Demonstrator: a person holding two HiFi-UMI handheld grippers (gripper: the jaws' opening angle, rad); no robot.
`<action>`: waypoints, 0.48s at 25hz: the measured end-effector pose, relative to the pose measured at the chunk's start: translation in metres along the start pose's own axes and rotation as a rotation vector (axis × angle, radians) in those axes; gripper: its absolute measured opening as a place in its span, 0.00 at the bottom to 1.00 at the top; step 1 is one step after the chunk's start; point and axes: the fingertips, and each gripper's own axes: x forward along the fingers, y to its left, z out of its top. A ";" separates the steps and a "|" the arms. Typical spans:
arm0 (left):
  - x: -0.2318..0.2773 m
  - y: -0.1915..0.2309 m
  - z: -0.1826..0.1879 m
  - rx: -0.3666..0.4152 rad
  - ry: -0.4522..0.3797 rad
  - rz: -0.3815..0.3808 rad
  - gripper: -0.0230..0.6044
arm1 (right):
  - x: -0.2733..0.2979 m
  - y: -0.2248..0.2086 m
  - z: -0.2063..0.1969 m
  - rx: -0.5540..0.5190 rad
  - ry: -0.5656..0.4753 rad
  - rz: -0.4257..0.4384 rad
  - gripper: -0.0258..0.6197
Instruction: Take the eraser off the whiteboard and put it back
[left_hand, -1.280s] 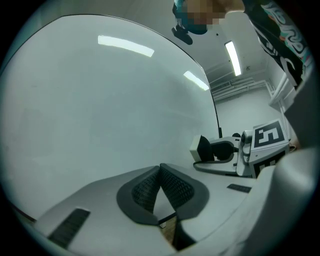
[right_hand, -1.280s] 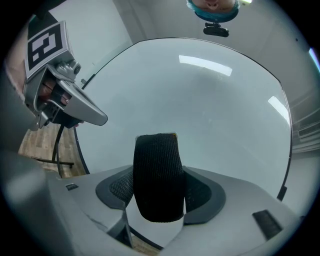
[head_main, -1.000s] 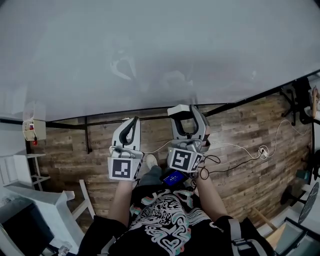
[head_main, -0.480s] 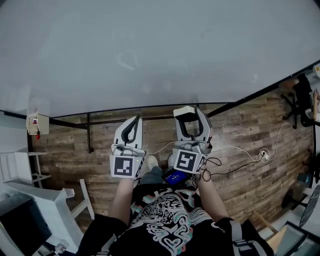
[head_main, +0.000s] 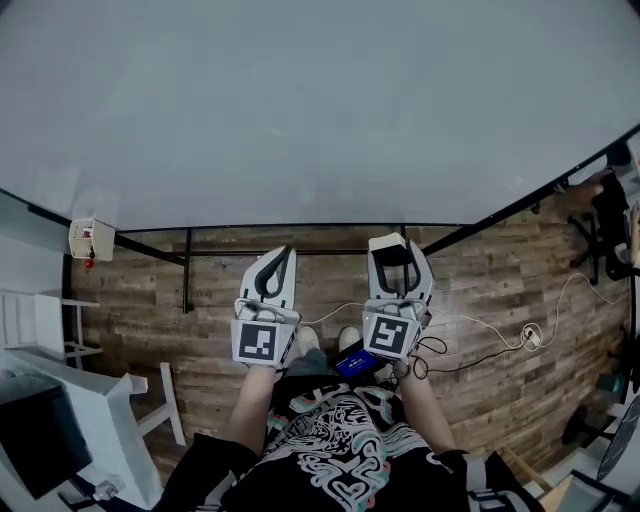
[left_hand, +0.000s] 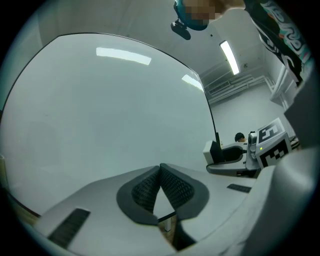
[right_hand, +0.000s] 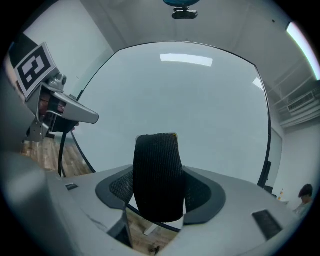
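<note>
Fingers (right_hand: 202, 192) of the right gripper (head_main: 398, 252) clamp the black felt block eraser (right_hand: 159, 175), clear of the large white whiteboard (head_main: 320, 110) ahead. Advised: present its flat face square to the board before release. Left gripper (head_main: 282, 255) fingers are pressed together, empty

left claw (head_main: 281, 256), right claw (head_main: 395, 248): shifted right | whiteboard (head_main: 320, 110): lower edge sits lower
</note>
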 end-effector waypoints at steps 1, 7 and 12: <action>-0.001 0.000 0.001 0.001 0.000 0.003 0.07 | -0.002 0.001 0.001 0.010 -0.002 0.004 0.47; -0.006 -0.003 0.013 0.023 -0.028 0.017 0.07 | -0.013 0.002 0.008 0.042 -0.013 0.028 0.47; -0.011 -0.008 0.021 0.032 -0.042 0.017 0.07 | -0.024 0.003 0.013 0.062 -0.029 0.042 0.47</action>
